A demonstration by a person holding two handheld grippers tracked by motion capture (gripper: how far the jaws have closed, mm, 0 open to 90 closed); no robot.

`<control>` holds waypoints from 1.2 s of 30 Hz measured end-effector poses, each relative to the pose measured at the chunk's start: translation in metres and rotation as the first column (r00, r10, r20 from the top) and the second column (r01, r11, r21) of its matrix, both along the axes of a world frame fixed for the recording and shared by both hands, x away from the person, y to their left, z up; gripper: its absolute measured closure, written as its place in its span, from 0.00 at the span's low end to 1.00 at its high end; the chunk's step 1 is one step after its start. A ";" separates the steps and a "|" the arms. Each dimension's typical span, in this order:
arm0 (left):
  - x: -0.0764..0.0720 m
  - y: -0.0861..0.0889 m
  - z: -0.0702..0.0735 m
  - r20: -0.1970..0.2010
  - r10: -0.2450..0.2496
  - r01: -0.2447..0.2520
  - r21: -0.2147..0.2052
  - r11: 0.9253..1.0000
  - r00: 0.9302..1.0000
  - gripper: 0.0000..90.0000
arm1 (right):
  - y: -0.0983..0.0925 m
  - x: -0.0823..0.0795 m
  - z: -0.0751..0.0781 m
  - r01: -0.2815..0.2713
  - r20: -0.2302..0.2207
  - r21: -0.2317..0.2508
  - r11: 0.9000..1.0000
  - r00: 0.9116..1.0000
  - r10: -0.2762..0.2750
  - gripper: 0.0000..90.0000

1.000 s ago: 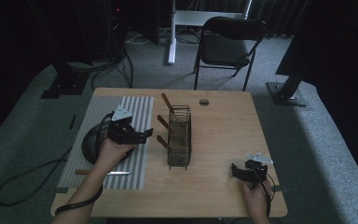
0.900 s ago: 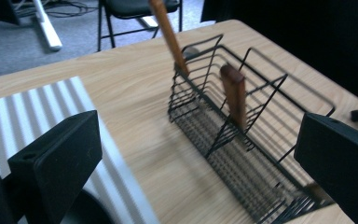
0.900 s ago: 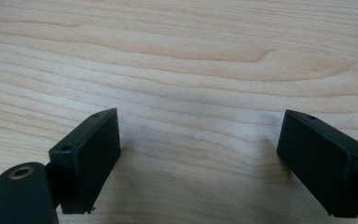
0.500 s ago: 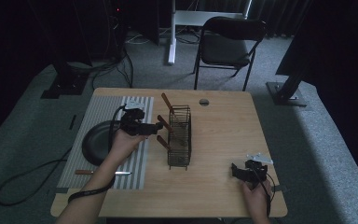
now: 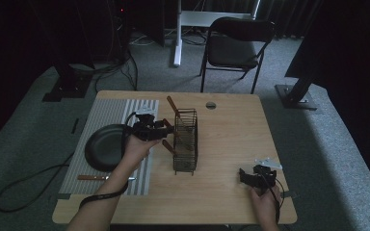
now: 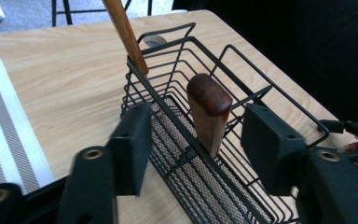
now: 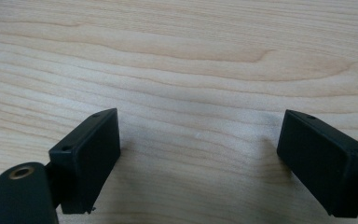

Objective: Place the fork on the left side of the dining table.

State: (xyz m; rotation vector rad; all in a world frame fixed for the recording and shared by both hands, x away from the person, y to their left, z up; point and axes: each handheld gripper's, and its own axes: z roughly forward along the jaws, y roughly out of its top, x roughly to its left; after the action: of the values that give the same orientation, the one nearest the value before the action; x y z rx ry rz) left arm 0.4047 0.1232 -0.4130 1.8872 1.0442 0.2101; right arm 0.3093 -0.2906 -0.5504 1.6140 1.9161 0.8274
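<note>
Left gripper now at the basket

Approach by the left gripper (image 5: 166, 130): it has moved off the dark pan (image 5: 103, 147) across the striped mat (image 5: 106, 113) to the wire basket (image 6: 242, 140). Jaws spread, bracketing a wooden handle (image 6: 208, 109) standing in the basket, not touching. Likely a pick-up. Right gripper (image 5: 251, 177) unmoved on the surface (image 7: 177, 56), jaws spread, empty.

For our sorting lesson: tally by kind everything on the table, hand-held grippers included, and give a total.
Wooden-handled utensils: 4 (3 in the basket, 1 on the mat)
Wire basket: 1
Dark plate: 1
Striped mat: 1
Hand-held grippers: 2
Total: 9
</note>
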 end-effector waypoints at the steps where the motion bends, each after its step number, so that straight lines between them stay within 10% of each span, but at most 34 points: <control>1: 0.000 -0.001 -0.001 -0.002 0.000 0.000 0.002 1.000 1.000 0.54 | 0.000 0.000 0.000 0.000 0.000 0.000 1.000 1.000 0.000 0.14; 23: -0.001 -0.001 -0.014 -0.053 -0.006 0.000 -0.126 0.992 0.999 0.84 | 0.000 0.000 0.000 0.000 0.000 0.000 1.000 1.000 0.000 0.14; 36: -0.010 0.003 -0.001 0.007 -0.040 0.041 -0.177 0.983 0.999 0.89 | 0.000 0.000 0.000 0.000 0.000 0.000 1.000 1.000 0.000 0.14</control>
State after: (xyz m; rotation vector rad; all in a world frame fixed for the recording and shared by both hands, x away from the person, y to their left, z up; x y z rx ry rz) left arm 0.3945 0.1258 -0.4136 1.7448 0.9876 0.0935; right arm 0.3093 -0.2906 -0.5504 1.6139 1.9156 0.8276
